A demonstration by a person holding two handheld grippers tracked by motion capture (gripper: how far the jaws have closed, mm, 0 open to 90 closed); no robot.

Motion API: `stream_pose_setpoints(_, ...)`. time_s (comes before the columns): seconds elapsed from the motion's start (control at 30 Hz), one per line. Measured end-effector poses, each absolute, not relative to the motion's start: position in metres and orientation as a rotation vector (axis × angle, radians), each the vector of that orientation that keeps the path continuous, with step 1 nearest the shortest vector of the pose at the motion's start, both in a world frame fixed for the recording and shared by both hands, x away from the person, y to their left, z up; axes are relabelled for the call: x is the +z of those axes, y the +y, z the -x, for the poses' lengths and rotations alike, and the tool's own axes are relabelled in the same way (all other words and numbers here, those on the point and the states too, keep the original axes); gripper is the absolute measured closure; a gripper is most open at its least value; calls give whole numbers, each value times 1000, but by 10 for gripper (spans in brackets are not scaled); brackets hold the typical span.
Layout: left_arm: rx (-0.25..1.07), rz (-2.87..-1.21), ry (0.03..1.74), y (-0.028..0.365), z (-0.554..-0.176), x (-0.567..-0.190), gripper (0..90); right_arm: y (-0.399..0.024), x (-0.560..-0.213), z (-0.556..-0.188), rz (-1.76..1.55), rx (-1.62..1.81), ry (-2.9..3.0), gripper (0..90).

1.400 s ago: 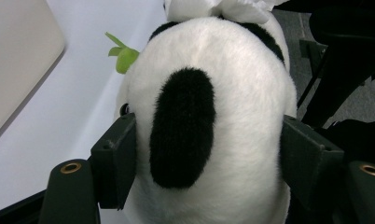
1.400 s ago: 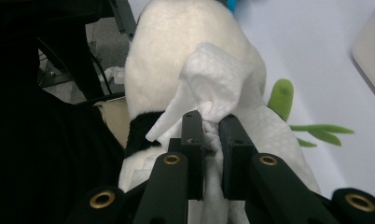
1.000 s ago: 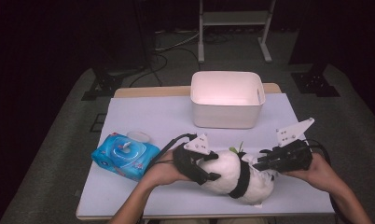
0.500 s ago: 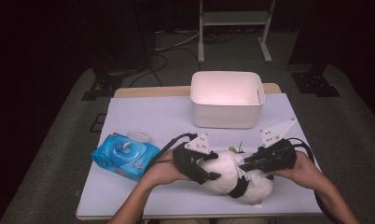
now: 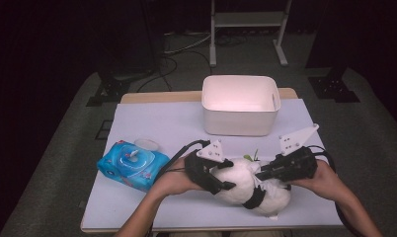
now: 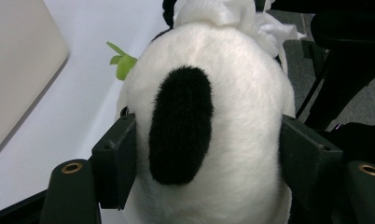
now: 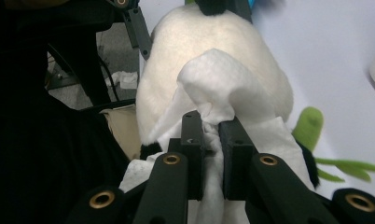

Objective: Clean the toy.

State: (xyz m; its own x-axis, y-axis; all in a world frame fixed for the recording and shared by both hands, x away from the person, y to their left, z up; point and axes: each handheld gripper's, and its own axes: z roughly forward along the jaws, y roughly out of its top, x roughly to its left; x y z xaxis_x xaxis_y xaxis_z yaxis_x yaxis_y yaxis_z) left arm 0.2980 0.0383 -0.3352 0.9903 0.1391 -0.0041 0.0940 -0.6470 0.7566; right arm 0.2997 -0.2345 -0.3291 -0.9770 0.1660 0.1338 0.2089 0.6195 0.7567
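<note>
Now I clamp the panda toy (image 6: 209,140) steady with my left gripper's (image 6: 209,154) wide-spread fingers (image 6: 115,158) while my right gripper's (image 7: 212,140) fingers (image 7: 193,140), nearly shut, pinch a wipe (image 7: 218,88) against it for cleaning.

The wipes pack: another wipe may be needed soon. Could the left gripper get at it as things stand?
Probably not right away: the left gripper is shut on the panda toy. Once freed, the wipes pack lies close by with nothing between.

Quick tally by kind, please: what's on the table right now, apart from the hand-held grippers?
Stuffed panda: 1
White tub: 1
Blue pack of wipes: 1
White wipe: 1
Total: 4
</note>
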Motion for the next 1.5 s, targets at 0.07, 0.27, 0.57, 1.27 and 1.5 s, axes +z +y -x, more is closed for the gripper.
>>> stream_pose_setpoints(0.07, 61, -2274, 167, 40, -299, -335, 284, -232, -328, -301, 315, -1307, -2788, 811)
stream_pose_setpoints(0.27, 61, -2272, 163, 41, -300, -336, 285, -229, -321, -303, 296, -1365, -2767, 812)
stream_pose_setpoints(0.57, 39, -2256, 174, 48, -304, -340, 291, -241, -330, -297, 343, -1301, -2801, 812)
stream_pose_setpoints(1.27, -1, -2147, 182, 57, -307, -341, 154, -275, -343, -293, 461, -1313, -2755, 819)
stream_pose_setpoints(1.5, -28, -2166, 189, 59, -308, -350, 130, -286, -344, -292, 496, -1307, -2764, 819)
